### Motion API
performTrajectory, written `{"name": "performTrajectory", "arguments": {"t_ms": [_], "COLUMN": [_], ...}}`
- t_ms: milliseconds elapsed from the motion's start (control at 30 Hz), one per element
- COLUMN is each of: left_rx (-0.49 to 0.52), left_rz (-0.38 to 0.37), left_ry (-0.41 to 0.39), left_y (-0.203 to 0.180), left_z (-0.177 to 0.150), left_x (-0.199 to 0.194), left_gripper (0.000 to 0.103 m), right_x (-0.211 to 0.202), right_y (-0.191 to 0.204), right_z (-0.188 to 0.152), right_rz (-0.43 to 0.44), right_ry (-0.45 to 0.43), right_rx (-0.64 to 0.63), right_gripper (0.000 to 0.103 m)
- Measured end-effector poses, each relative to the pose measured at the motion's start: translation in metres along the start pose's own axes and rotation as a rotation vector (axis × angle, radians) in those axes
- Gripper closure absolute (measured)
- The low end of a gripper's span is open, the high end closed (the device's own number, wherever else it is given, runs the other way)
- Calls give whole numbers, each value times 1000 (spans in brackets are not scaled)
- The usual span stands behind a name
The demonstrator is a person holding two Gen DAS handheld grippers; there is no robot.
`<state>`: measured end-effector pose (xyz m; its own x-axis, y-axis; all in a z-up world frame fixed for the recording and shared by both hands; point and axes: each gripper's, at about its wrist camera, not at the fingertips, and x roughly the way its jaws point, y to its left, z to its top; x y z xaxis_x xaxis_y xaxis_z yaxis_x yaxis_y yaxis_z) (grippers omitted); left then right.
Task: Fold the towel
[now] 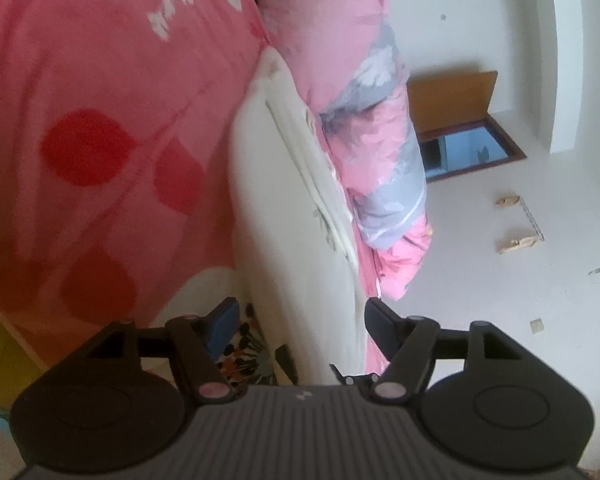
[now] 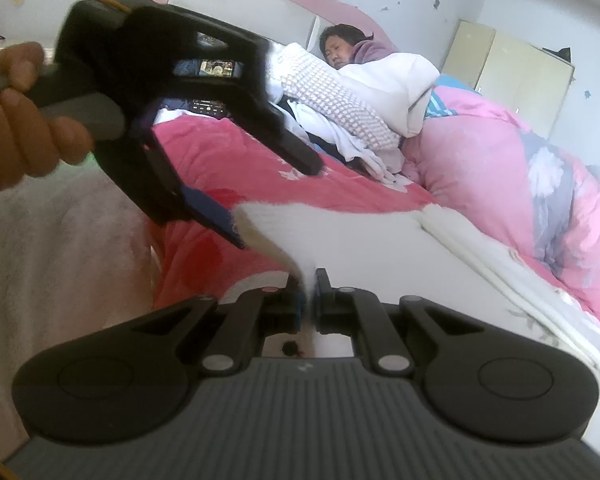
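A white towel lies on a pink and red bed cover. In the left wrist view it runs as a long band down between the fingers of my left gripper, which stands open around its near end. In the right wrist view the towel spreads out ahead, and my right gripper is shut on its near edge, with a fold of cloth pinched between the pads. The left gripper shows there at upper left, held by a hand, jaws apart, its lower finger beside the towel's lifted corner.
A pink and grey duvet is heaped along the towel's far side. A person lies at the head of the bed, beside a pile of clothes. A wardrobe stands against the back wall. Pale floor lies beyond the bed.
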<state>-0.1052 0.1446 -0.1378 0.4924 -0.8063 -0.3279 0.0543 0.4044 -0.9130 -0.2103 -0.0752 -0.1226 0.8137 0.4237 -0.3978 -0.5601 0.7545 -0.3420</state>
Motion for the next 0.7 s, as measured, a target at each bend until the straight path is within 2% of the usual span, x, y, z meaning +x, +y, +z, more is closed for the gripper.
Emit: {"name": "performTrajectory", "arguments": {"t_ms": [167,300,467,667,700], "left_rx": [29,46,91,101,102], "left_rz": [10,52,112,152,156], "left_ry": [54,81,109,118,120], "left_y": [-1,-1,-3,0,1], "left_z": [3,4,1,3,4], "left_x": [28,46,61,66,66], "left_gripper": [37,53,67,84,86], "right_x": [1,0,-1,-7,-8], "right_y": [-4,-8,-13,-31,-35], "right_z": [0,-1,-5,-14,-16], "right_rz": [9,25,48,135,147], "right_ry": [-7,-17,-27,-25,-22], "right_rx": [11,30,57,166,188], "right_gripper": [99,99,98,96,92]}}
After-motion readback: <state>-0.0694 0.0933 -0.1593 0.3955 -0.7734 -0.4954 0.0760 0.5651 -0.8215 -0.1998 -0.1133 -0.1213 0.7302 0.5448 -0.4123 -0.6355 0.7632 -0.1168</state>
